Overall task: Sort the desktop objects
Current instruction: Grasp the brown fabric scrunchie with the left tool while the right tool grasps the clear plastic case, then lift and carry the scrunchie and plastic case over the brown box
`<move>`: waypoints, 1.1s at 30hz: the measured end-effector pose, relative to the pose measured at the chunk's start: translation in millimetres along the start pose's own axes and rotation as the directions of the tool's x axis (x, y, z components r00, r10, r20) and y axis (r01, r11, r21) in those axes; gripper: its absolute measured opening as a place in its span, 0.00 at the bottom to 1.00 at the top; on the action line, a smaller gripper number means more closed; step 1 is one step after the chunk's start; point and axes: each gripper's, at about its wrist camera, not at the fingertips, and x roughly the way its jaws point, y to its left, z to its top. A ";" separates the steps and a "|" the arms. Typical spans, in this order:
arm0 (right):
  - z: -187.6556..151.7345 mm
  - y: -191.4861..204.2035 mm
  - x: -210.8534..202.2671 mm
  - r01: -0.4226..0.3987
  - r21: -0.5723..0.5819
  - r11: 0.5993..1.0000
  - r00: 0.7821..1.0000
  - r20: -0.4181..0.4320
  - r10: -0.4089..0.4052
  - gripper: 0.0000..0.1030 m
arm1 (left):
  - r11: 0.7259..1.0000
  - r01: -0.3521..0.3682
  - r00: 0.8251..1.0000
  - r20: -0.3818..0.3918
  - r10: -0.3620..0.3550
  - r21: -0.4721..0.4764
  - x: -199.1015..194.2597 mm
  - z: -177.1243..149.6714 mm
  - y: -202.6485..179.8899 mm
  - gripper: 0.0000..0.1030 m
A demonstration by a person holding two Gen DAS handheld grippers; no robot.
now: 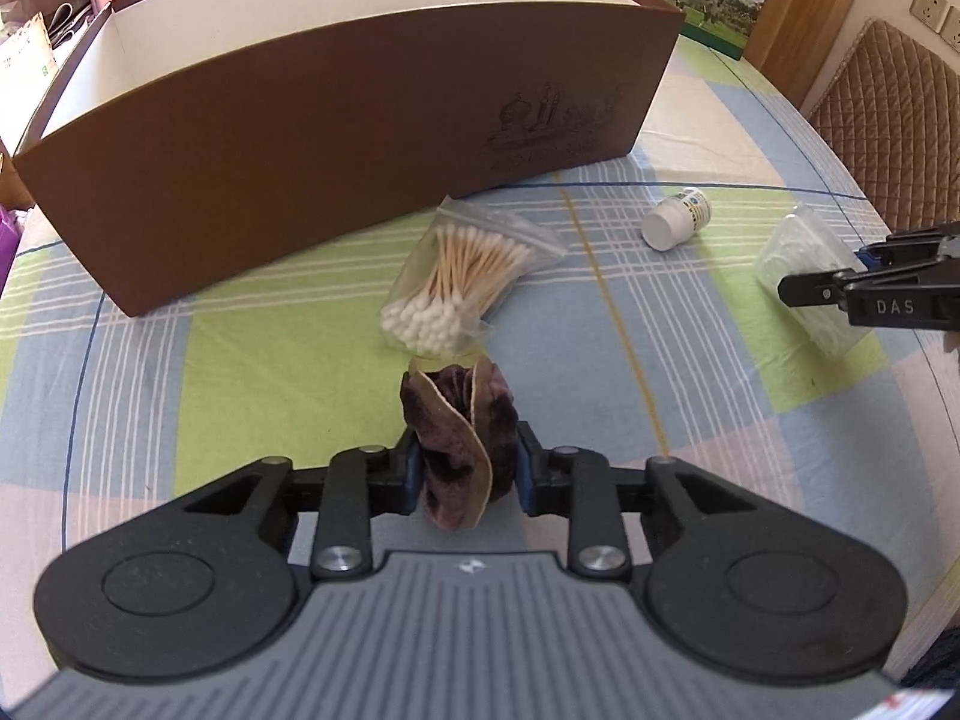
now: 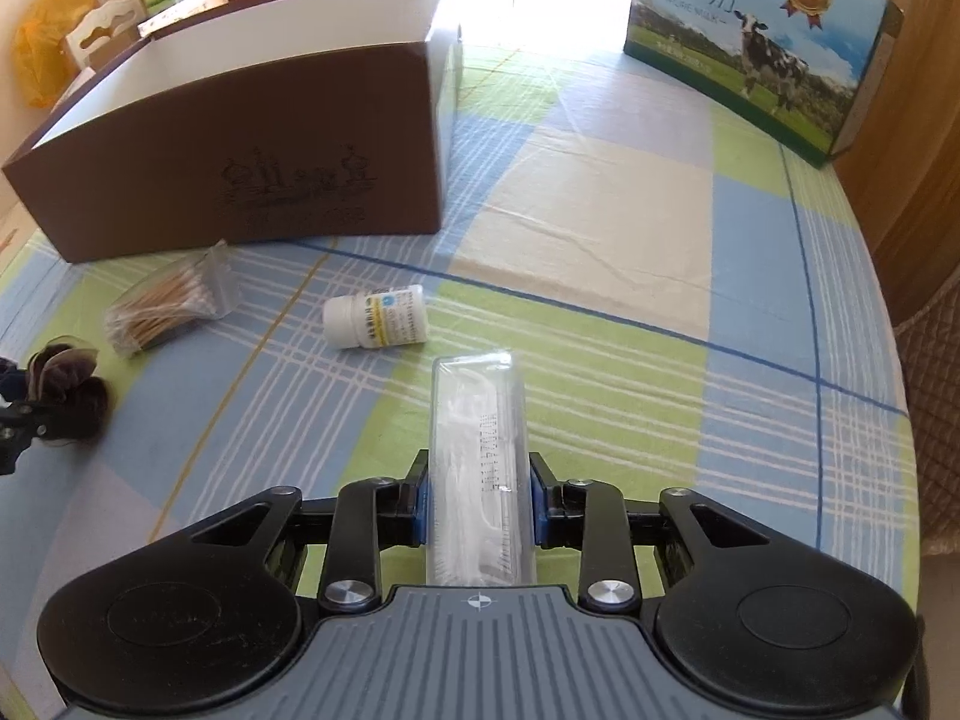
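both tongs clamped: left tongs [image 1: 465, 471] on scrunchie [image 1: 459, 420], right tongs [image 2: 478, 507] on clear case [image 2: 478, 450], near box [image 1: 336, 138] edge.

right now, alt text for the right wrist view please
The right gripper has its jaws shut on a clear plastic box over a plaid tablecloth. Beyond lie a small white pill bottle, a bag of cotton swabs and an open brown cardboard box.

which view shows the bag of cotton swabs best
The left wrist view: the bag of cotton swabs lies central, white tips and wooden sticks clear. The right wrist view shows it small, at the left, blurred.
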 end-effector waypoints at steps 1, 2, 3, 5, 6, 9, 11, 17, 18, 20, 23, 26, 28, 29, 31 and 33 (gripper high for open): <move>-0.7 0.4 -0.5 0.000 0.002 1.000 1.000 -0.003 0.000 0.27 | 1.000 0.000 1.000 0.001 0.000 -0.001 -1.0 -0.3 0.6 0.21; -1.3 1.0 -1.0 -0.001 0.005 1.000 1.000 -0.006 0.001 0.27 | 1.000 -0.001 1.000 0.001 0.001 -0.003 -1.6 -0.4 1.1 0.21; -1.7 1.6 -2.0 -0.006 0.009 1.000 1.000 -0.007 0.006 0.27 | 1.000 -0.003 1.000 0.002 0.003 -0.005 -2.7 -0.7 1.5 0.21; -1.3 2.2 -5.2 -0.025 0.019 1.000 1.000 -0.007 0.025 0.27 | 1.000 -0.007 1.000 0.006 0.007 -0.010 -5.1 -1.0 2.7 0.21; -0.5 2.9 -7.1 -0.033 0.021 0.999 0.999 -0.004 0.033 0.27 | 1.000 -0.009 1.000 0.008 0.009 -0.013 -6.4 -1.1 3.6 0.20; 3.5 6.1 -13.3 -0.057 0.017 0.998 0.998 0.010 0.057 0.26 | 1.000 -0.013 1.000 0.018 0.014 -0.022 -11.2 -1.7 6.1 0.20; 7.9 6.8 -18.3 -0.083 0.024 0.996 0.996 0.021 0.083 0.27 | 0.999 -0.016 0.999 0.030 0.017 -0.028 -16.4 -1.4 8.1 0.20; 24.8 12.8 -32.7 -0.151 0.037 0.988 0.987 0.059 0.149 0.26 | 0.996 -0.001 0.996 0.087 0.009 -0.085 -37.0 5.3 22.5 0.20; 27.8 14.5 -34.3 -0.163 0.036 0.986 0.985 0.063 0.161 0.26 | 0.996 -0.002 0.995 0.098 0.011 -0.092 -40.3 7.7 24.7 0.20; 34.0 19.7 -36.9 -0.183 0.025 0.983 0.981 0.071 0.181 0.27 | 0.995 -0.005 0.993 0.118 0.018 -0.103 -46.6 12.4 28.7 0.20; 43.5 28.5 -40.2 -0.208 0.000 0.978 0.974 0.087 0.207 0.27 | 0.993 -0.004 0.989 0.149 0.023 -0.121 -56.2 19.8 35.2 0.20; 52.6 37.5 -42.9 -0.227 -0.022 0.974 0.968 0.106 0.229 0.27 | 0.992 -0.013 0.984 0.175 0.035 -0.129 -64.8 26.6 39.6 0.20; 58.3 42.6 -44.2 -0.236 -0.040 0.971 0.964 0.116 0.240 0.27 | 0.991 -0.016 0.981 0.190 0.041 -0.134 -70.2 30.4 42.1 0.20; 61.4 44.7 -44.8 -0.240 -0.048 0.970 0.962 0.121 0.244 0.27 | 0.991 -0.016 0.980 0.197 0.043 -0.136 -72.6 32.5 43.5 0.20; 68.2 48.2 -46.2 -0.245 -0.062 0.968 0.959 0.131 0.251 0.26 | 0.990 -0.017 0.976 0.210 0.047 -0.142 -78.2 35.5 47.1 0.20; 76.2 49.8 -47.9 -0.252 -0.074 0.965 0.955 0.144 0.260 0.27 | 0.990 -0.018 0.973 0.227 0.050 -0.141 -83.0 40.3 49.2 0.20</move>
